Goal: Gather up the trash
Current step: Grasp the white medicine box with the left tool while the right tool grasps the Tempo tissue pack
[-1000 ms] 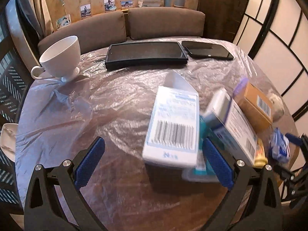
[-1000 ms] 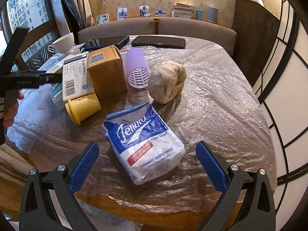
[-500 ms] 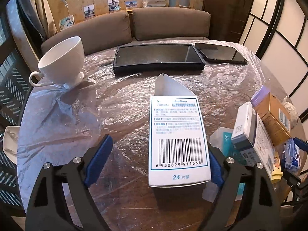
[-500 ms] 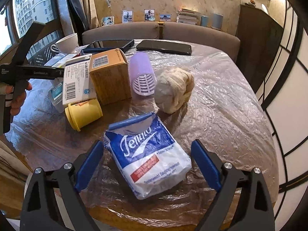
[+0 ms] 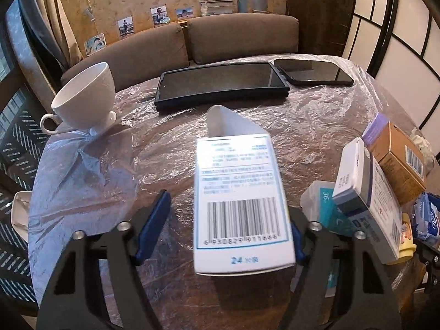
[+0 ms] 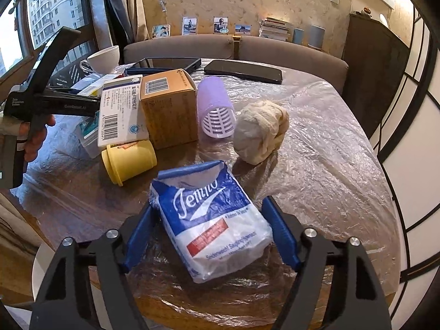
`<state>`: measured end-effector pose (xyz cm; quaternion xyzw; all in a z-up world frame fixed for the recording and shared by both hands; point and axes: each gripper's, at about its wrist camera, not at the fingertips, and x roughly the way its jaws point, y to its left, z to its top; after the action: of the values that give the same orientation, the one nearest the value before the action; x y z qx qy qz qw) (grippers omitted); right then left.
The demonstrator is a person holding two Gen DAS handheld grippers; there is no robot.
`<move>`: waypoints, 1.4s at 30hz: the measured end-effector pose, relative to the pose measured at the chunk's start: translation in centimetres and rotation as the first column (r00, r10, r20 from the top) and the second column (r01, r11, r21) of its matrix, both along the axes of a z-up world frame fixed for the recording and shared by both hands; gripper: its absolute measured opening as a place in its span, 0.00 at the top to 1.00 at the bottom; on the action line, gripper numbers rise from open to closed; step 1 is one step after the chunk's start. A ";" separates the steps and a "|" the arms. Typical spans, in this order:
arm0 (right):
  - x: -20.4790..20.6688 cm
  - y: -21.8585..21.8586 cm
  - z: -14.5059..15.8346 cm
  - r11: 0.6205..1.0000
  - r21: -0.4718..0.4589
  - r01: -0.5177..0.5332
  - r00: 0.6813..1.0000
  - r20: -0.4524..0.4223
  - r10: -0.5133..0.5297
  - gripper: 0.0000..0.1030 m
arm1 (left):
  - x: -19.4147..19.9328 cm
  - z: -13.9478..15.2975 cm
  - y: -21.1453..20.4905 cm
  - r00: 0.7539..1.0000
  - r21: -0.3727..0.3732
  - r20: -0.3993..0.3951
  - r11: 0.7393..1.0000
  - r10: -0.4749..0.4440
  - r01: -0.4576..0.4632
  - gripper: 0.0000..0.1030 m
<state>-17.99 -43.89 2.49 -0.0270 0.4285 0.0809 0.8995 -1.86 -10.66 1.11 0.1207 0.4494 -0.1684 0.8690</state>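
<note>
A white medicine box point(image 5: 239, 200) with a barcode and an open flap lies on the plastic-covered table point(image 5: 90, 181). My left gripper point(image 5: 228, 220) straddles it, jaws closing. The right pad meets the box's edge, while a gap is left at the left pad point(image 5: 154, 220). In the right wrist view a blue and white tissue pack point(image 6: 211, 220) lies between the closing jaws of my right gripper point(image 6: 209, 225). Its blue pads point(image 6: 277, 233) stand close beside the pack without squeezing it. A hand point(image 6: 33, 143) holds the left gripper at that view's left edge.
Behind the tissue pack lie a yellow cup point(image 6: 129, 159), a brown carton point(image 6: 167, 110), a white medicine box point(image 6: 121, 112), a purple roller point(image 6: 216, 110) and a cloth ball point(image 6: 261, 132). A white teacup point(image 5: 85, 99), a tablet point(image 5: 220, 82) and a phone point(image 5: 313, 73) sit farther back.
Both grippers' jaws have narrowed around their objects. The left wrist view has swung so the barcode box now sits centred between its fingers. The tissue pack sits deeper between the right fingers.
</note>
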 end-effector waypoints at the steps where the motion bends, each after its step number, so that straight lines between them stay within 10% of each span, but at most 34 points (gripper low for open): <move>1: -0.1 0.0 0.0 1.000 0.002 0.000 1.000 0.001 0.000 0.30 | 0.0 0.0 0.0 1.000 -0.004 -0.002 1.000 0.000 0.000 0.39; 6: -0.1 -0.1 0.2 1.000 0.019 0.003 1.000 0.004 -0.003 0.34 | 0.2 0.1 0.2 1.000 -0.028 -0.016 1.000 0.002 -0.002 0.53; 42: 0.0 0.8 1.9 0.998 0.069 0.003 1.000 -0.018 -0.001 0.34 | -3.7 1.8 3.1 0.998 -0.095 -0.035 0.994 0.058 -0.061 0.53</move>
<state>-17.96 -43.09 4.36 0.0054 0.4334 0.0951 0.8961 -5.53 -7.57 2.96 0.0625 0.4582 -0.1657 0.8710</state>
